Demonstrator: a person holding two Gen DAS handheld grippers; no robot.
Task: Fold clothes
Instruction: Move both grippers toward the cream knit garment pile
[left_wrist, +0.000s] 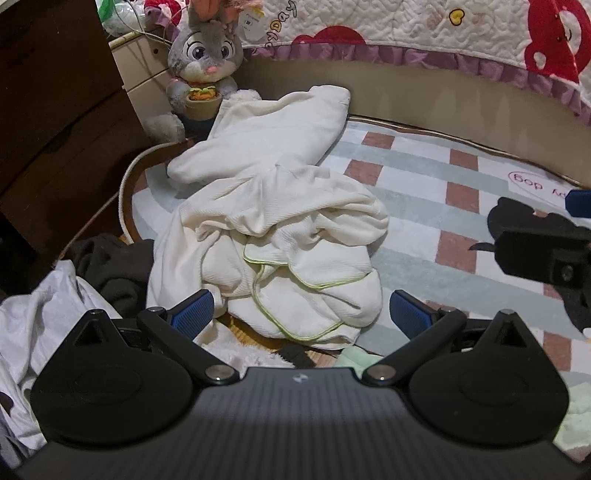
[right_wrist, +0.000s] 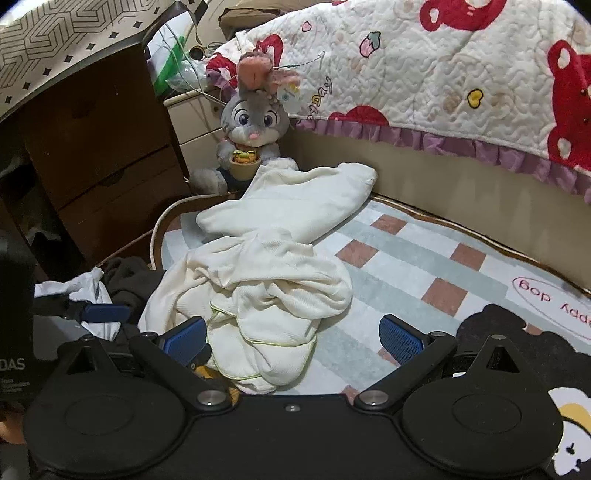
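On the checked mat (left_wrist: 424, 192) by the bed, the cream garment (left_wrist: 280, 221) lies crumpled, not folded, its green-piped edge nearest. Left gripper (left_wrist: 301, 314) and right gripper (right_wrist: 291, 341) both gape wide, holding nothing, the garment's near end between the fingers. Judgement: pick-up stage; next move calls for pinching an edge to spread it flat.

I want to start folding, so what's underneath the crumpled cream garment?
The cream garment lies on the checked rug; its near edge overhangs a strip of wooden floor. Anything beneath its bunched middle is covered.
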